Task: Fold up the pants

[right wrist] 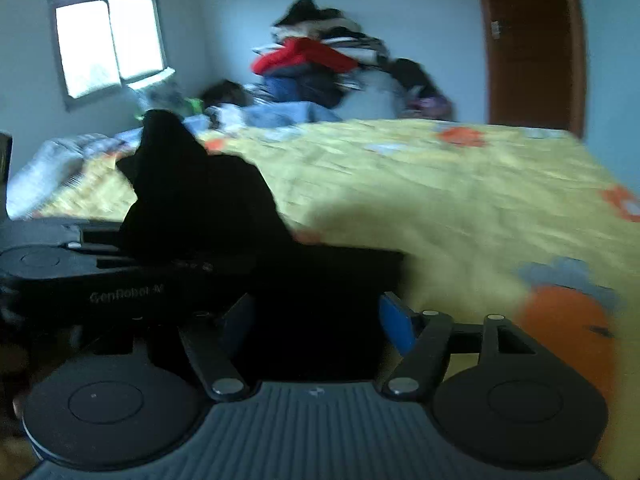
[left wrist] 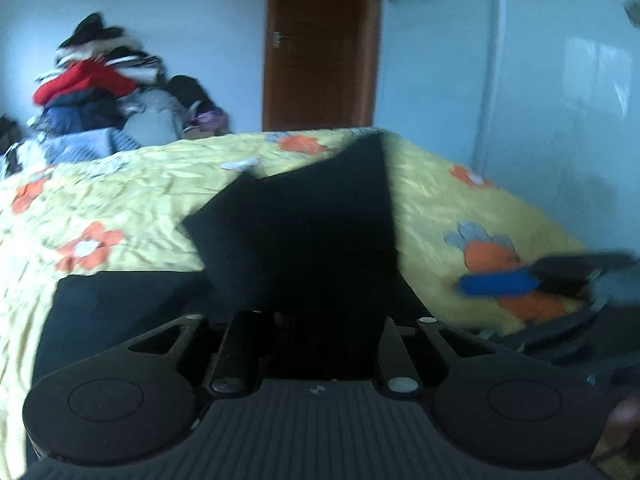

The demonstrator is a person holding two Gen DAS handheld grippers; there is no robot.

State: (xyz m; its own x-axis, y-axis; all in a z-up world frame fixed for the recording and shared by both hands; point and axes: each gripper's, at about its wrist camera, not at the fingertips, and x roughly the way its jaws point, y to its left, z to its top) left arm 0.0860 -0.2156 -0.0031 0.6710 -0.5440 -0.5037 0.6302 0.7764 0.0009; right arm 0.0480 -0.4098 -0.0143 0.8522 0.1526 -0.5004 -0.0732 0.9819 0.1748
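Black pants [left wrist: 304, 232] lie on a yellow flowered bedspread [left wrist: 140, 200]. One part runs away toward the far edge of the bed, another spreads out to the left. In the left wrist view my left gripper [left wrist: 308, 320] has its fingers buried in the black cloth, which hides the tips. My right gripper shows at the right [left wrist: 520, 284] with blue pads. In the right wrist view my right gripper [right wrist: 316, 320] has a wide gap, black cloth between its blue pads [right wrist: 394, 326]. The pants [right wrist: 192, 200] bunch up at the left over the left gripper's body [right wrist: 80, 276].
A heap of clothes [right wrist: 316, 64] stands past the far side of the bed. A brown door [left wrist: 320, 44] and a white wardrobe [left wrist: 540, 80] are behind. A window [right wrist: 108, 44] is on the left wall. The bedspread [right wrist: 440, 184] stretches to the right.
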